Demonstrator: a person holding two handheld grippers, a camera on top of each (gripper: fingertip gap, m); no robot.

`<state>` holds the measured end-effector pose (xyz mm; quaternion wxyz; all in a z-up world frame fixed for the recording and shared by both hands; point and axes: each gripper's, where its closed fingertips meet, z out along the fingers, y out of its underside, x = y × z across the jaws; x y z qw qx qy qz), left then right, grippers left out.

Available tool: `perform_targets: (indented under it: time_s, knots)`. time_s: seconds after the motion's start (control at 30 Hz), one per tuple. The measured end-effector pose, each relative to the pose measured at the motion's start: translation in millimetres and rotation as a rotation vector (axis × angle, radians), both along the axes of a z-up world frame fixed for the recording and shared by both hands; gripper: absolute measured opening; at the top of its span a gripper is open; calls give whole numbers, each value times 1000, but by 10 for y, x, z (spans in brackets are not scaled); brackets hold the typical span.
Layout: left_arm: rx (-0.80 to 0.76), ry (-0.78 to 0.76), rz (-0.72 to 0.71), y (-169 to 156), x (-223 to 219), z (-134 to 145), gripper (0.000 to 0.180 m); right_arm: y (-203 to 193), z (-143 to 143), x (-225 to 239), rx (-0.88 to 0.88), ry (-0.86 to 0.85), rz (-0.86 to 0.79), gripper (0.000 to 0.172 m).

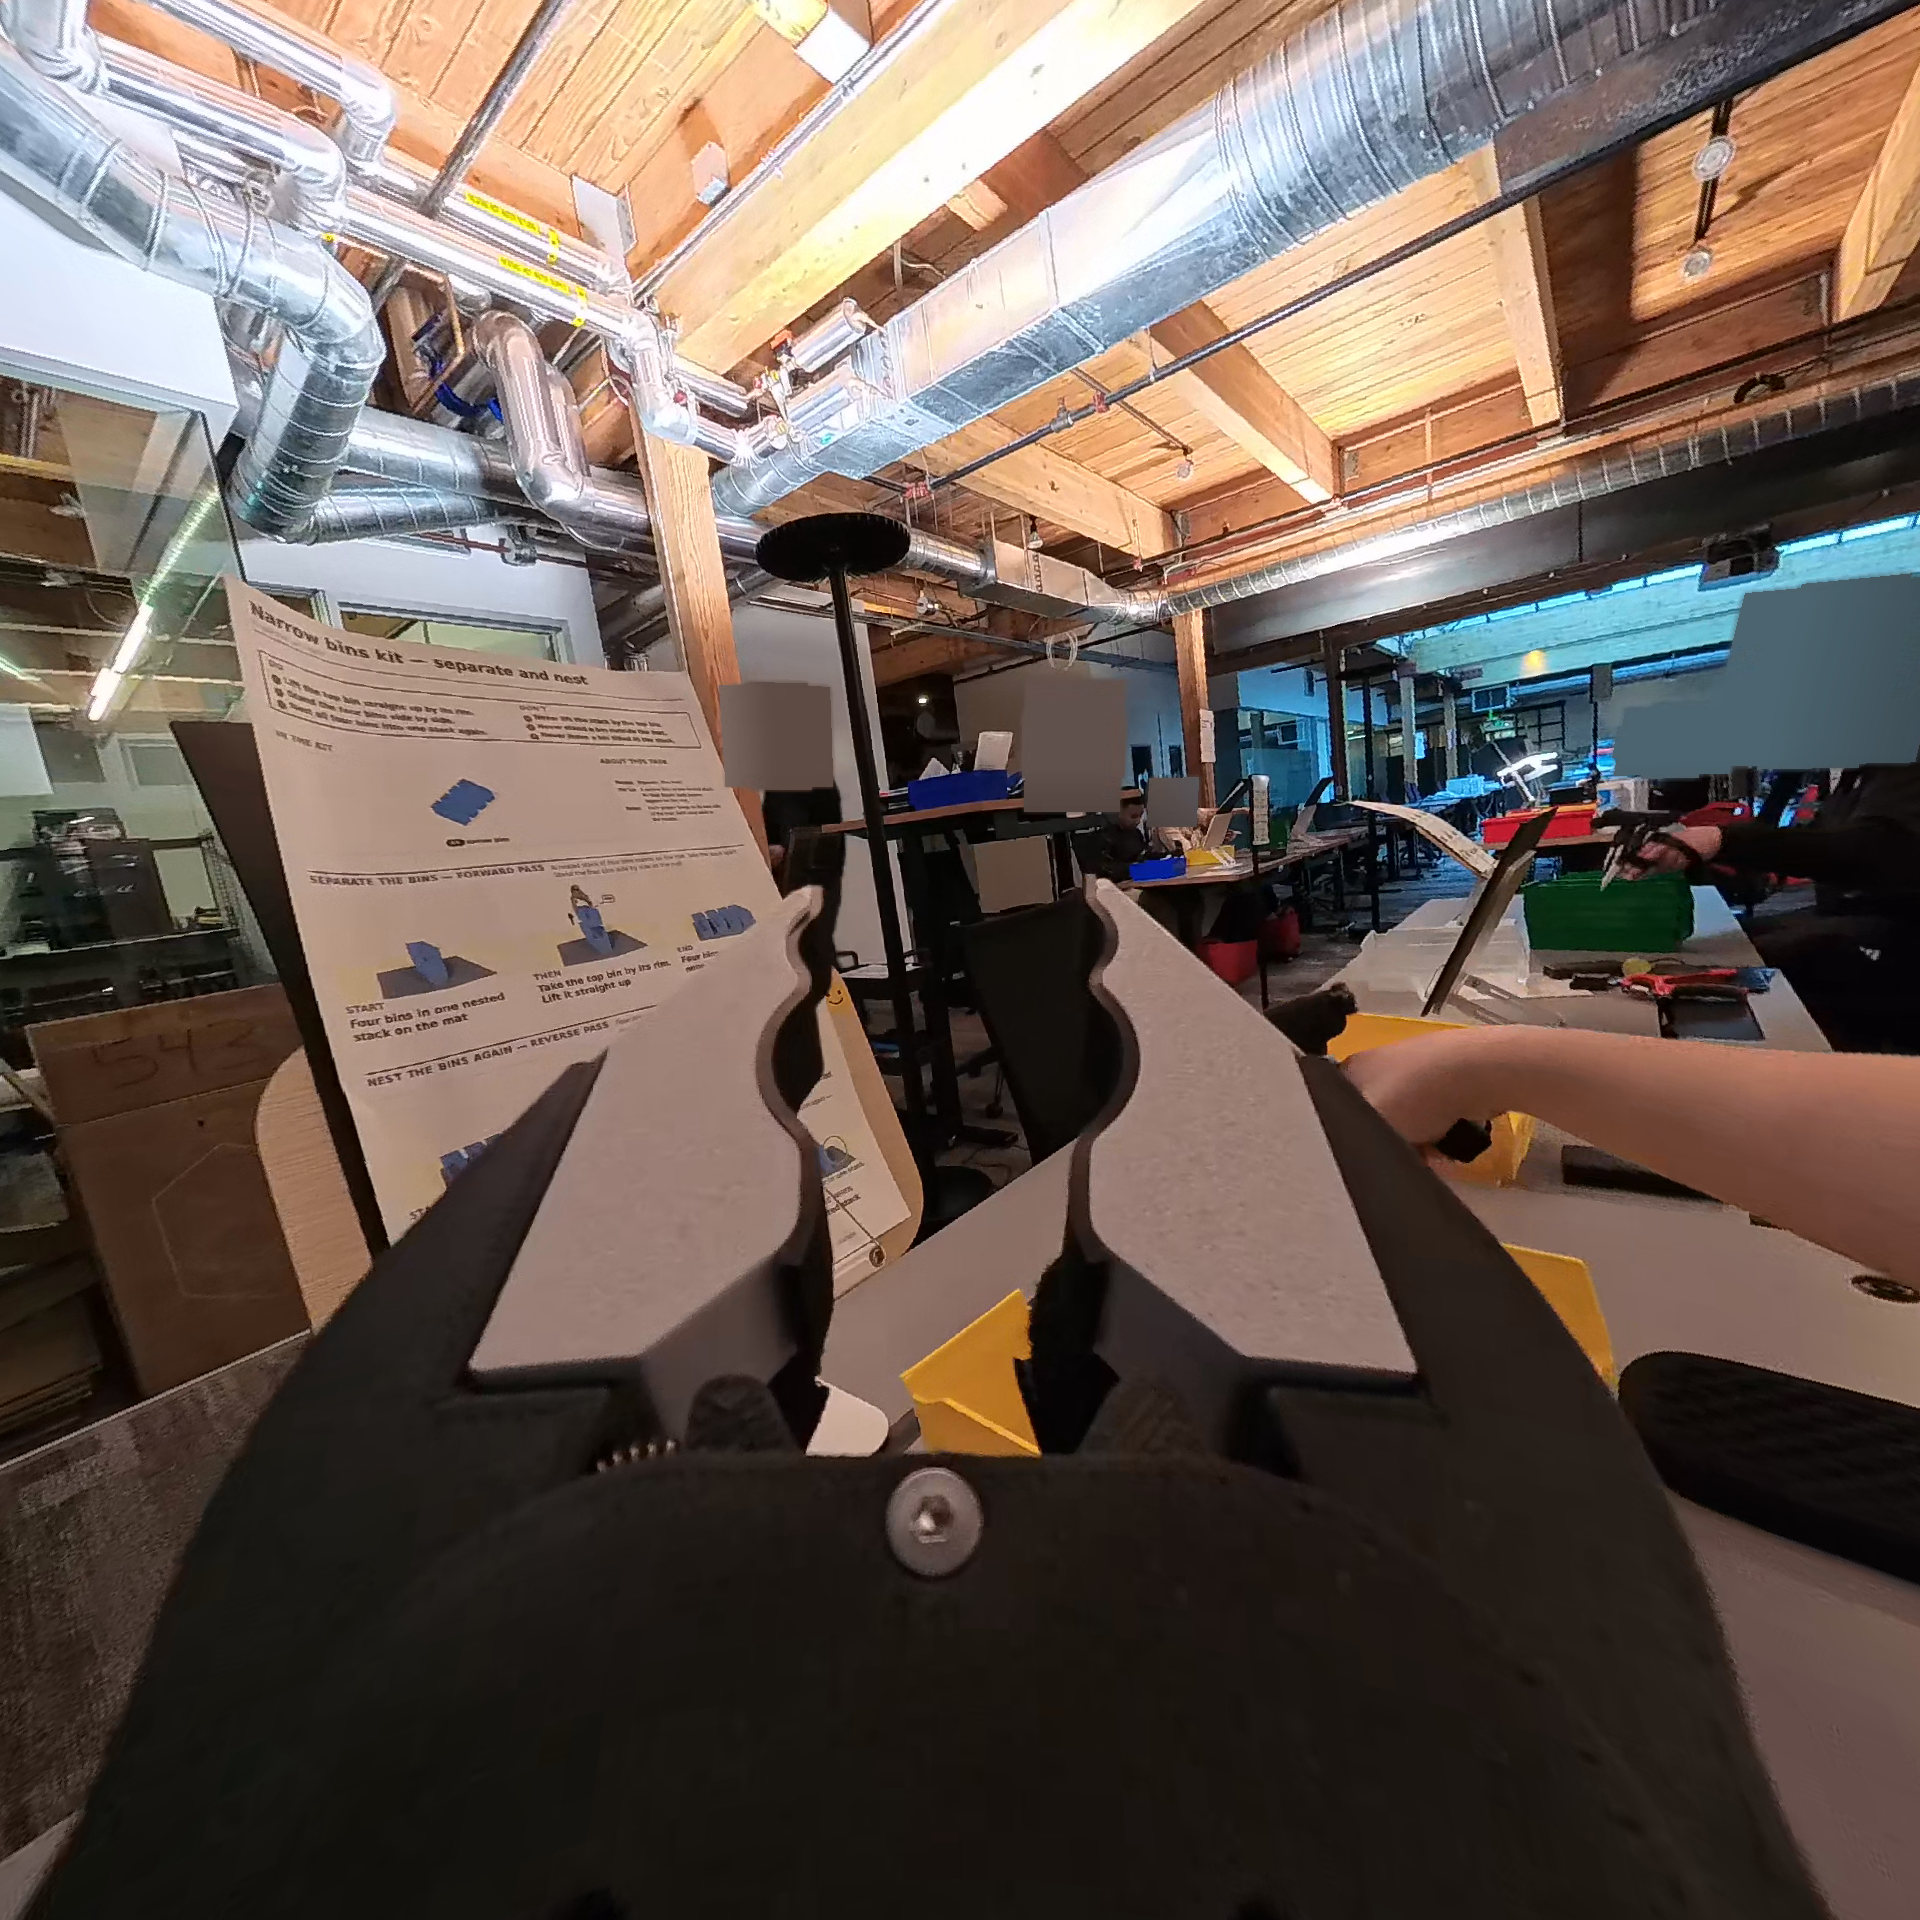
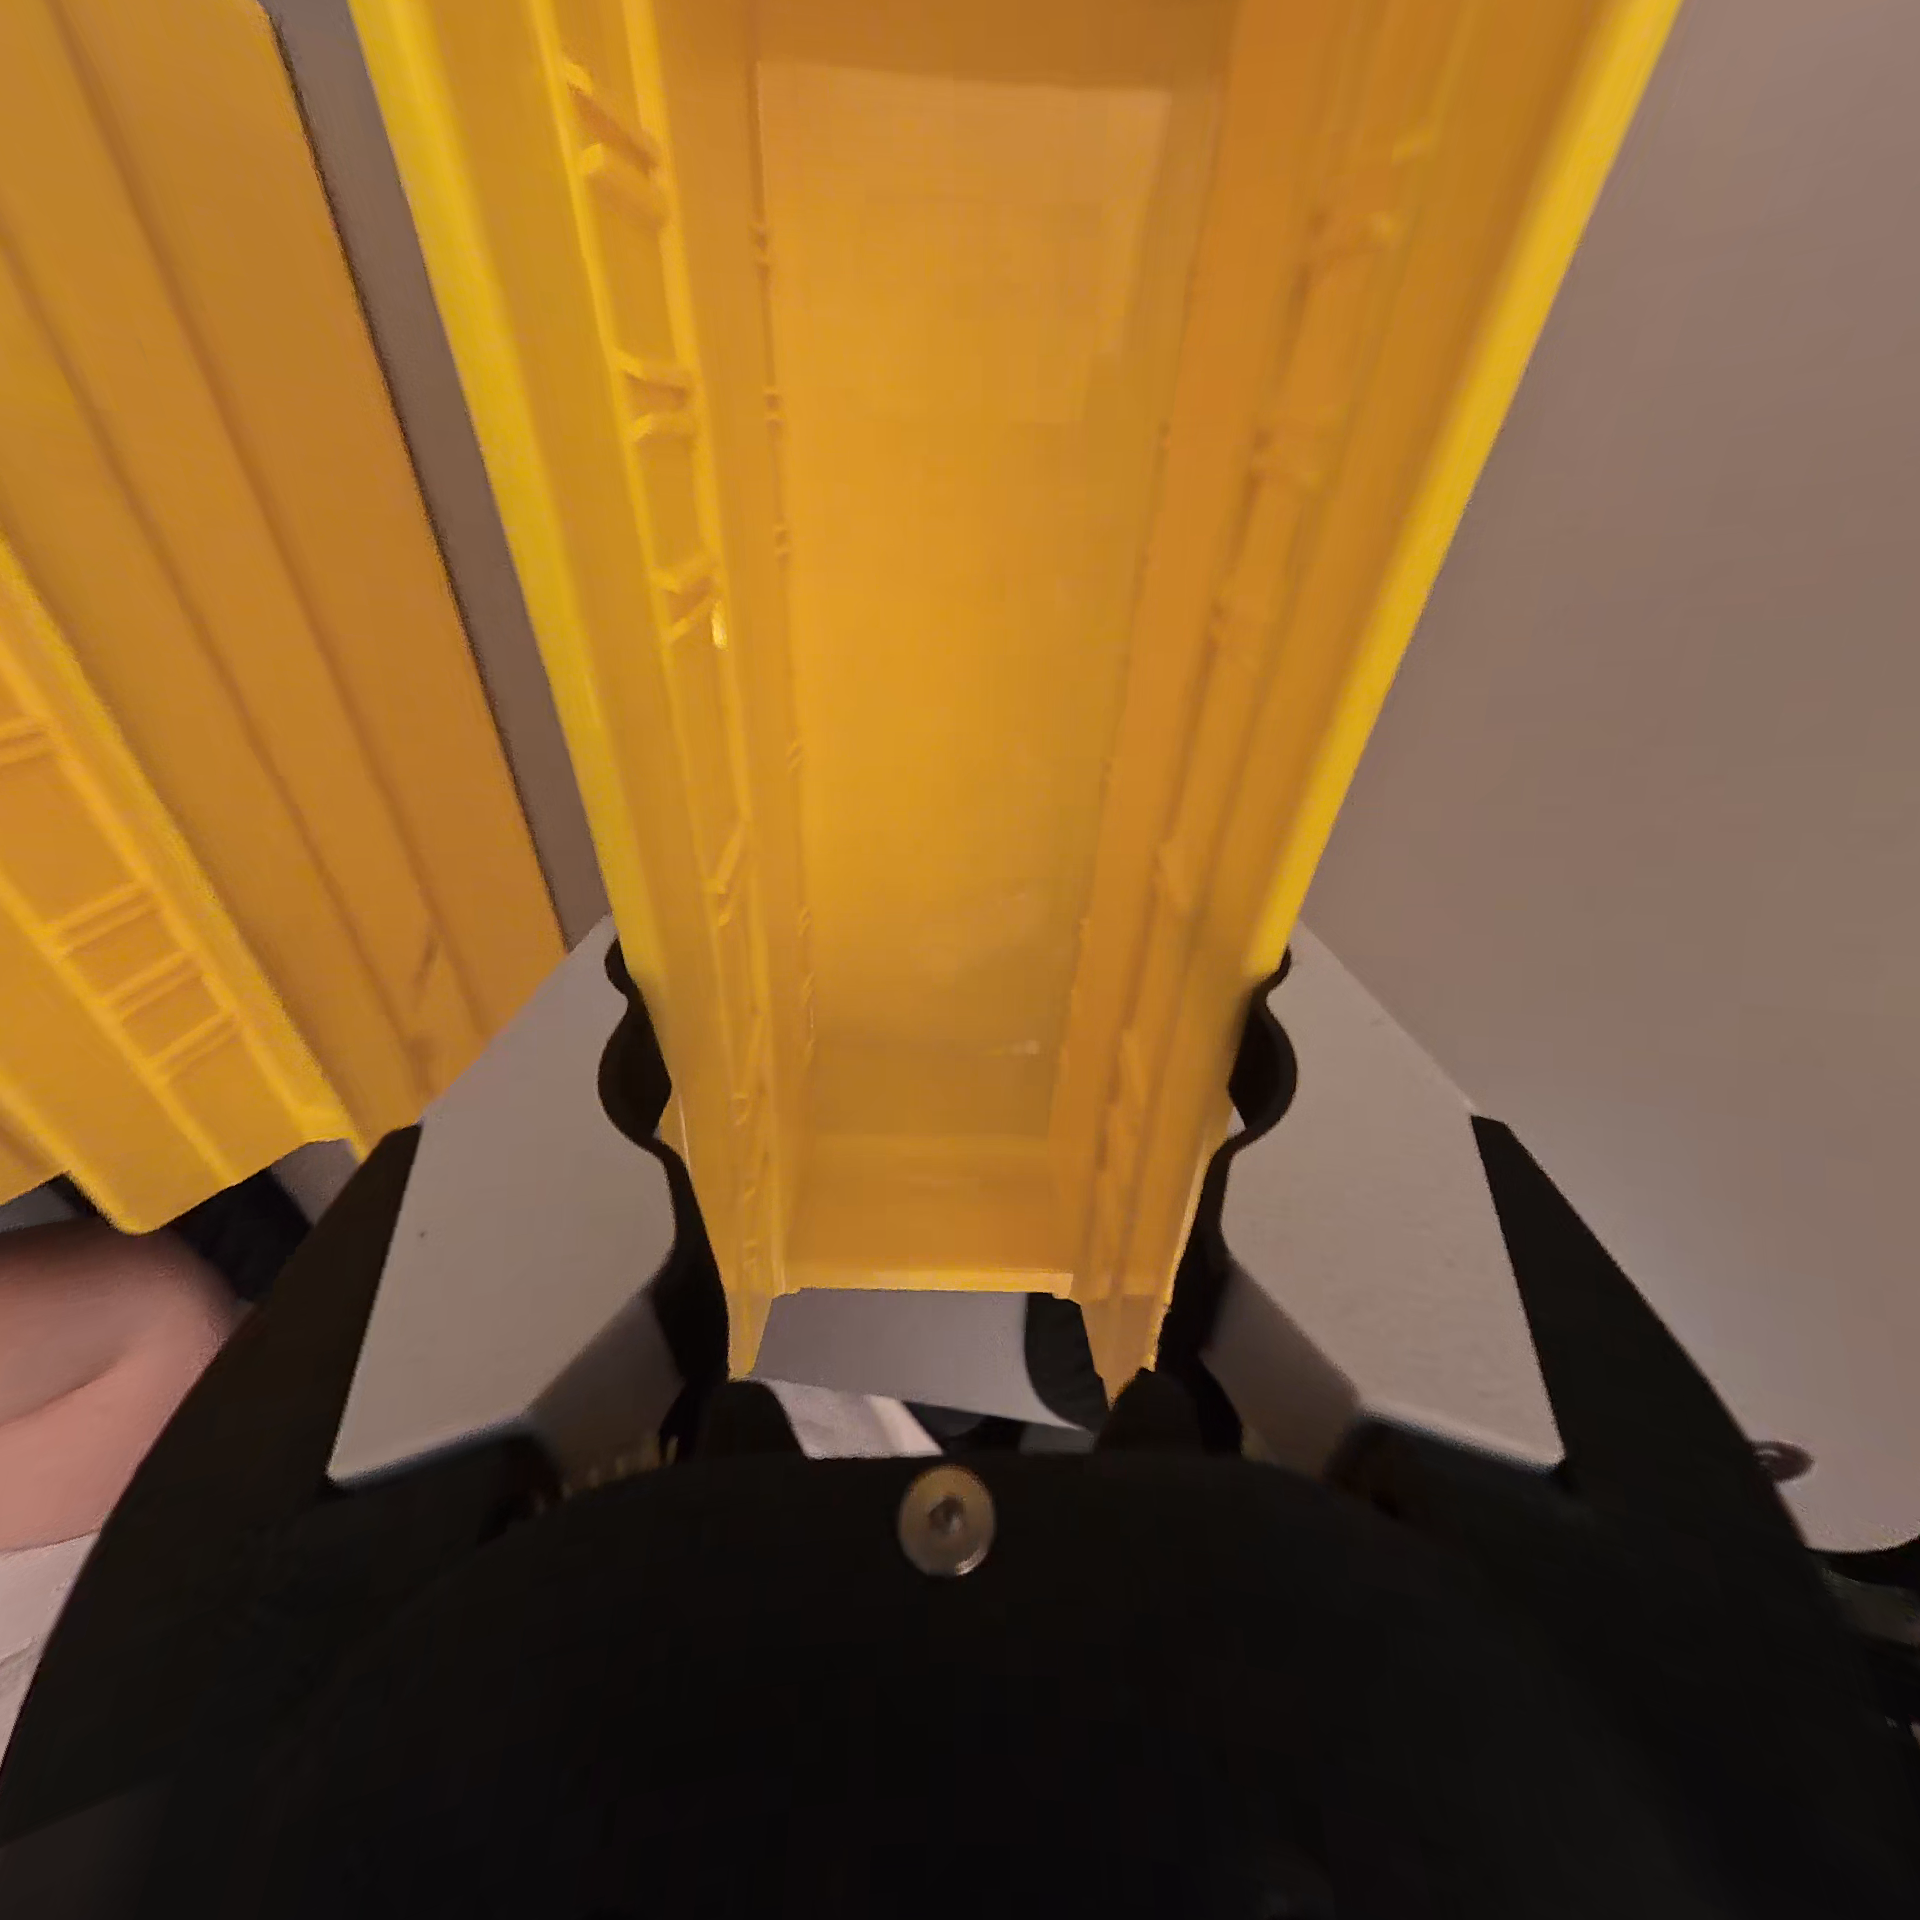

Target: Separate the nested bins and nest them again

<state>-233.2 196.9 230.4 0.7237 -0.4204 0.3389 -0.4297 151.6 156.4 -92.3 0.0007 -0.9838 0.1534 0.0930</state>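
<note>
In the right wrist view, my right gripper (image 2: 951, 966) straddles the near end of a long, narrow yellow bin (image 2: 966, 520), open side towards the camera. Both fingertips (image 2: 623, 997) press on its outer side walls. A second yellow bin (image 2: 208, 623) lies just to the left of it on the pale table (image 2: 1714, 623). In the left wrist view, my left gripper (image 1: 951, 914) is raised and points out into the room. Its fingers stand apart with nothing between them. Parts of yellow bins (image 1: 971, 1382) show on the table below it.
A printed instruction sheet (image 1: 499, 883) stands at the left on a stand. A person's forearm (image 1: 1610, 1122) reaches across to a yellow bin (image 1: 1392, 1034) at the right. A black mat (image 1: 1787, 1455) lies at the right. Green bins (image 1: 1605, 914) and other desks stand farther back.
</note>
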Motion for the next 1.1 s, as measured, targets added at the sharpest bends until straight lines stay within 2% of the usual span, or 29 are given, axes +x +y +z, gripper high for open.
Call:
perform_targets:
  time_s: [0.17,0.33,0.47,0.57,0.67,0.77,0.93,1.1]
  knots:
    - [1,5,-6,-21,18,0,45,-35,288,-65,-9,9,-35,114]
    - [-4,15,-9,-29,53,-10,45,31,789,-266,22,-12,-40,115]
    - [-10,42,1,-25,90,-41,45,225,1168,-697,116,69,-46,116]
    - [-15,58,10,-19,110,-61,45,296,1283,-1113,126,157,-24,116]
    - [-18,56,2,-42,125,-57,44,392,1253,-1433,130,192,7,116]
    - [-13,64,-6,-82,145,-57,43,467,1097,-1615,105,181,18,115]
    - [3,81,-13,-140,166,-53,43,536,833,-1741,53,127,28,115]
    - [-13,90,-42,-165,215,-71,43,531,688,-1751,-10,17,48,116]
